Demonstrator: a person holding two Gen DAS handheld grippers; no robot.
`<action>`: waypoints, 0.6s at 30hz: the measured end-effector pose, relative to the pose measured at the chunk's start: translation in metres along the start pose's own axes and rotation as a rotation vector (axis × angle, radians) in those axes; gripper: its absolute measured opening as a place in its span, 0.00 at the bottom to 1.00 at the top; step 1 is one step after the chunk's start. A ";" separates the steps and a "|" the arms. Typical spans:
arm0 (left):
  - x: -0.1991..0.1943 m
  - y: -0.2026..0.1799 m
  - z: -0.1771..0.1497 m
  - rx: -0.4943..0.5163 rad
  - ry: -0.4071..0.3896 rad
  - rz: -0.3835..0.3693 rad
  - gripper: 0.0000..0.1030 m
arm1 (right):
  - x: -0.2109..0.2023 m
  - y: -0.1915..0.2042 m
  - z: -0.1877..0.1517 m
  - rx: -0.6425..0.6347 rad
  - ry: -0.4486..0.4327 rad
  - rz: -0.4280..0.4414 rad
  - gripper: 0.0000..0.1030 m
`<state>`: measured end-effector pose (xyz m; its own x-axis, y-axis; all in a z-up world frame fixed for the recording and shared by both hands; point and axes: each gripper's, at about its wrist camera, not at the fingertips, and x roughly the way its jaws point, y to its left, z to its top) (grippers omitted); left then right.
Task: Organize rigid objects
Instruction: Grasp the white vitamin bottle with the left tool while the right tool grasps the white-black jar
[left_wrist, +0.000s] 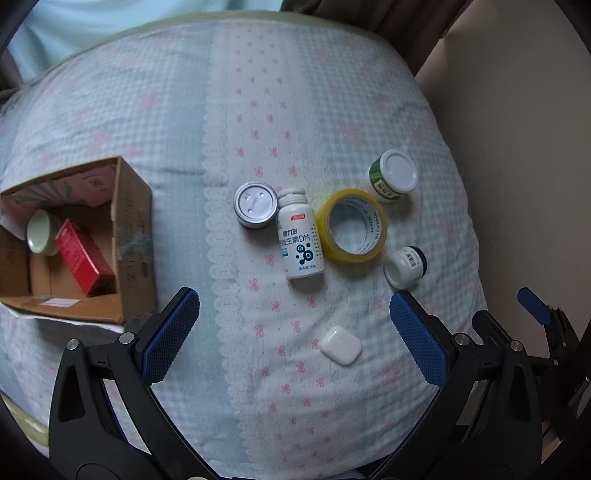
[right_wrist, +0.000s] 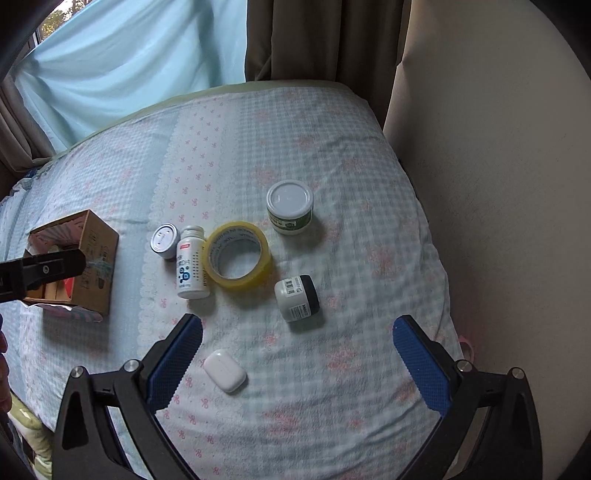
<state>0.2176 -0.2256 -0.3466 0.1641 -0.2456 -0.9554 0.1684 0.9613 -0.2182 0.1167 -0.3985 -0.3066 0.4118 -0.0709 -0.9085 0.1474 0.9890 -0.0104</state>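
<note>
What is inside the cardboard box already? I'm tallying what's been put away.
In the cardboard box lie a red carton and a pale green cup on its side. Its walls hide the near corners, so more could sit there unseen.

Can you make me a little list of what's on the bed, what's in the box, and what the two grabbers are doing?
surface: bed cover with pink bows
box: open cardboard box on the left
in box: red carton, pale green cup
loose: tin can, vitamin bottle lying down, tape roll, green jar, small white jar on its side, earbud case
left gripper: open, empty
right gripper: open, empty
</note>
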 end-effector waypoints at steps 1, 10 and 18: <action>0.014 -0.001 0.002 -0.001 0.021 0.008 1.00 | 0.009 -0.003 0.000 0.001 0.008 0.006 1.00; 0.117 -0.001 0.016 -0.011 0.163 0.054 0.99 | 0.088 -0.008 -0.002 -0.047 0.093 0.006 1.00; 0.166 0.001 0.022 -0.039 0.245 0.066 0.94 | 0.138 -0.004 0.001 -0.085 0.164 0.007 0.99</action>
<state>0.2669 -0.2684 -0.5014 -0.0681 -0.1488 -0.9865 0.1271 0.9795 -0.1565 0.1734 -0.4123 -0.4316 0.2592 -0.0484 -0.9646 0.0654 0.9973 -0.0325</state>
